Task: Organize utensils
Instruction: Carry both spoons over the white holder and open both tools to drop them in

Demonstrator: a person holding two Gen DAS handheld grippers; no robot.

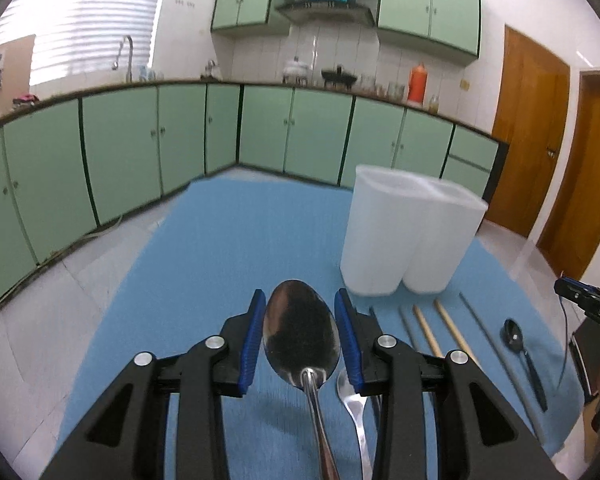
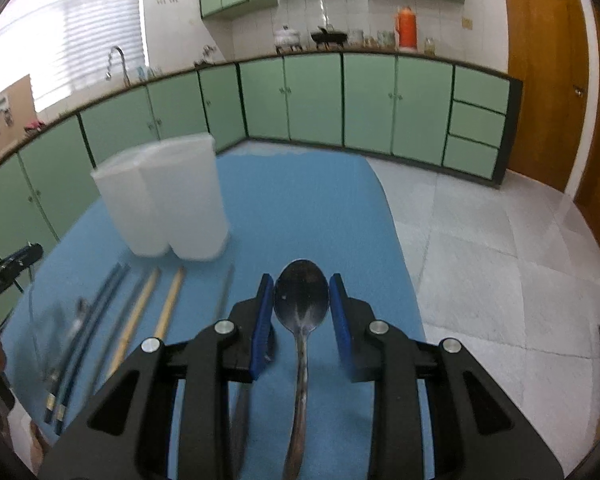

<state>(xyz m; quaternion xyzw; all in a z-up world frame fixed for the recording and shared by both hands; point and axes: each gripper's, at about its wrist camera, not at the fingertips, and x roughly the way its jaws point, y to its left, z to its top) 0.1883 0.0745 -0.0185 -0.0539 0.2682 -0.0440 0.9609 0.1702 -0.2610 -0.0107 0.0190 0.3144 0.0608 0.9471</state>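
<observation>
Left gripper [image 1: 300, 334] clamped across the bowl of a shiny steel spoon [image 1: 300, 332], handle trailing back under the camera. Right gripper [image 2: 302, 312] likewise closed on a darker spoon [image 2: 302, 300]. Both held by the bowl, probably so handles can drop first into the white two-compartment holder [image 1: 404, 236] standing on the blue table [image 1: 220, 260]. Chopsticks [image 1: 428, 332] and a black spoon [image 1: 516, 338] lie in a row beside it. No legible writing on any utensil.

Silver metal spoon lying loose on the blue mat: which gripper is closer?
Left. The left gripper hangs directly above the loose silver metal spoon; the right gripper is beyond the wooden chopsticks, farther away.
</observation>
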